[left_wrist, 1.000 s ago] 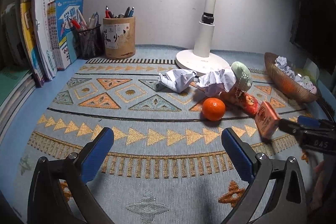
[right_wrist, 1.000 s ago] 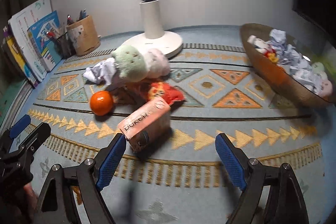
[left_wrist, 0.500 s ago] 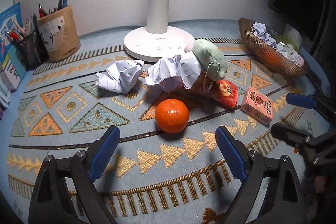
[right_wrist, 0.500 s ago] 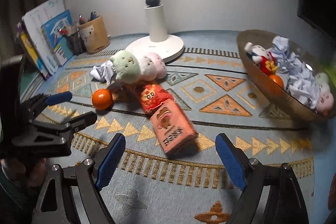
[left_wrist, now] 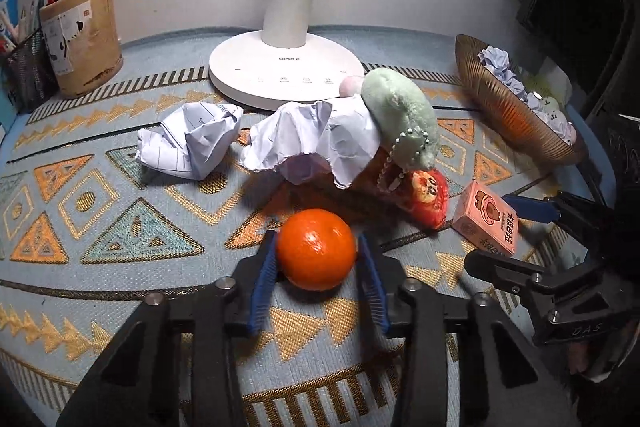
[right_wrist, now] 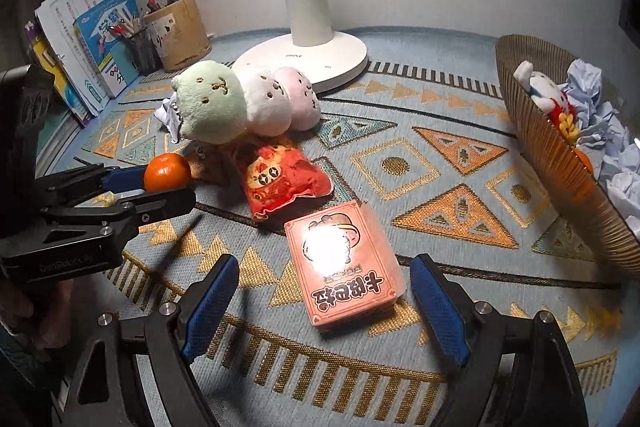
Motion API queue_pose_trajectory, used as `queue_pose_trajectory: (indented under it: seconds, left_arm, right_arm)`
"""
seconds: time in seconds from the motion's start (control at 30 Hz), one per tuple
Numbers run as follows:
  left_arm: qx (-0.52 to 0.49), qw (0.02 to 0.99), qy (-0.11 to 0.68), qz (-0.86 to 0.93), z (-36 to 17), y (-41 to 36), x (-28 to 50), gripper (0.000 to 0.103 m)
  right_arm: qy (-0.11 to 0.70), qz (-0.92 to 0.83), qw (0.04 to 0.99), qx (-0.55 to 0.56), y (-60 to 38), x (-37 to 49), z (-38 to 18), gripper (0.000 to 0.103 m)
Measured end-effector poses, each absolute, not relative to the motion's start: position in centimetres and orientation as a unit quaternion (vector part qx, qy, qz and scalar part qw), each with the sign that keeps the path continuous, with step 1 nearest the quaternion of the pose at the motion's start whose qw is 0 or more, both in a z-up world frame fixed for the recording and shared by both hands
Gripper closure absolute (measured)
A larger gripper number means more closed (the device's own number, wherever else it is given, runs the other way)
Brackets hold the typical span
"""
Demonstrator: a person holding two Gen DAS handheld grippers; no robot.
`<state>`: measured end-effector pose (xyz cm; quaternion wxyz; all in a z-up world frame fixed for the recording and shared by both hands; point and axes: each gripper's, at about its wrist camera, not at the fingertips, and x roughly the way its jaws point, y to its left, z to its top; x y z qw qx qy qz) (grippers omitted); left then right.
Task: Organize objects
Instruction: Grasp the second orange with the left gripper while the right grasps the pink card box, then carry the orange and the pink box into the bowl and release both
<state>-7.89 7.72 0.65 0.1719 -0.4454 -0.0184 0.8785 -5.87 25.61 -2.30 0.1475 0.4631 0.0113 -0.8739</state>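
Your left gripper (left_wrist: 316, 259) is closing on the tangerine (left_wrist: 316, 254) right now, the blue pads (left_wrist: 262, 281) hugging both sides of it, and the fruit sits on the patterned mat (left_wrist: 120, 227) just in front of the crumpled paper (left_wrist: 316, 141). Over on your right gripper (right_wrist: 320, 301), the jaws stand wide, straddling the pink card box (right_wrist: 346, 267) without touching it; the box lies flat on the mat with glare on its top. Behind it sits the red snack packet (right_wrist: 284, 177), and beyond that the three-ball plush (right_wrist: 244, 103), green, white and pink, leans against the lamp base (right_wrist: 304, 57). The ribbed bowl (right_wrist: 560, 163) at the right edge holds paper balls, a small doll and another tangerine. A second paper wad (left_wrist: 192, 143) lies left of the first. Pen cups (left_wrist: 80, 39) and books (right_wrist: 84, 47) line the back wall.
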Motion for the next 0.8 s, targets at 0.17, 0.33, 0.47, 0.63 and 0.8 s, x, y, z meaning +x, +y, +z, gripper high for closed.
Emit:
queue_pose_trajectory:
  seconds: [0.17, 0.33, 0.47, 0.63, 0.8]
  left_arm:
    - [-0.438, 0.173, -0.027, 0.882, 1.3, 7.3, -6.3, 0.070]
    - [-0.422, 0.140, -0.031, 0.895, 2.1, 6.5, -3.0, 0.070]
    - [-0.382, 0.139, -0.067, 0.911, 2.0, 5.8, -1.5, 0.070]
    - [-0.369, 0.134, -0.075, 0.917, 2.3, 5.1, -1.6, 0.070]
    - [-0.369, 0.164, -0.107, 0.908, 2.3, 4.5, -1.7, 0.070]
  right_arm:
    - [0.029, -0.879, 0.136, 0.457, 25.3, -5.3, -2.0, 0.060]
    - [-0.019, -0.876, 0.116, 0.468, 26.8, -2.9, -1.0, 0.062]
    - [-0.010, -0.879, 0.108, 0.464, 26.4, -1.1, -1.5, 0.062]
    - [-0.013, -0.877, 0.122, 0.465, 26.0, -0.5, -1.9, 0.036]
    - [0.004, -0.883, 0.112, 0.456, 25.6, -0.4, -2.3, 0.033]
